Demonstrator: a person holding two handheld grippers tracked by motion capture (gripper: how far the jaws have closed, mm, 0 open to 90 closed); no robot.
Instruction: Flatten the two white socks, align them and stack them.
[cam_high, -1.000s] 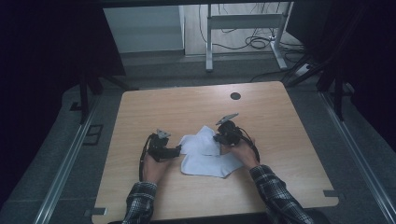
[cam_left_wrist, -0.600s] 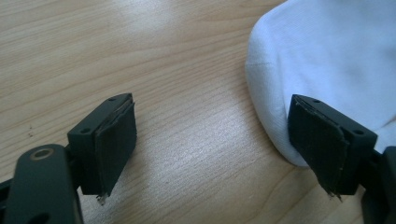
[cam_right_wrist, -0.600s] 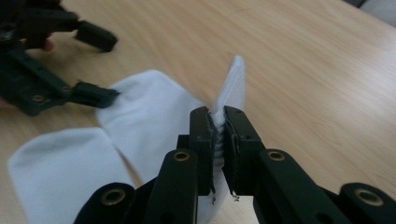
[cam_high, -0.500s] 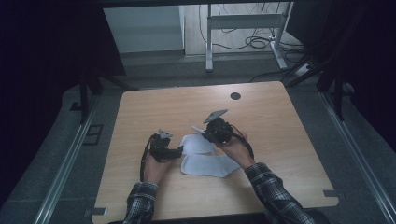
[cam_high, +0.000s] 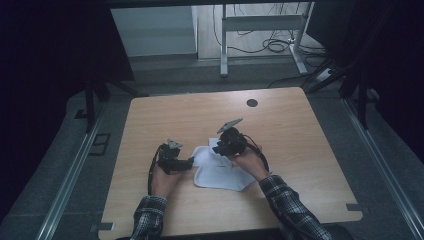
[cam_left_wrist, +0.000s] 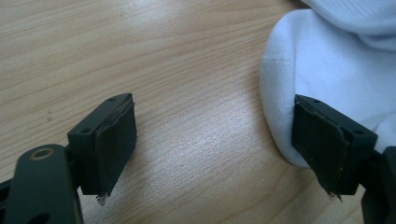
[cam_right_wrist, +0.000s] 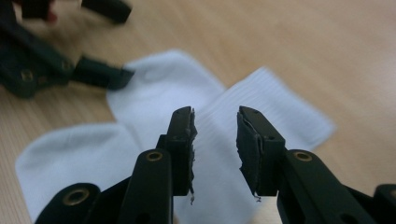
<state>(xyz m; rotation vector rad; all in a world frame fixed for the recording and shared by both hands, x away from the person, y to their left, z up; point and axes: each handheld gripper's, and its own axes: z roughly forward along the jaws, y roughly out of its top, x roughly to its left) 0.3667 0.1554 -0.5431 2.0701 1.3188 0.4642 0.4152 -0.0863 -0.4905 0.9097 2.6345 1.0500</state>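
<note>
High view: white socks (cam_high: 220, 170), soft, light, limp; best pinched at 12 o'clock cuff. Left tongs (cam_left_wrist: 215, 149) wide, right tongs (cam_right_wrist: 215, 140) narrowly apart, both empty.

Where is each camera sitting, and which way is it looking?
High view: above the person's side, looking forward and down at the wooden table; both forearms, hands, the left gripper and right gripper show.
Left gripper view: on the left gripper, low over the table, jaws wide apart, one beside the white socks.
Right gripper view: on the right gripper, above the socks, looking down along its slightly parted jaws.
Shared: all three show the socks; the right gripper view also shows the left gripper.
</note>
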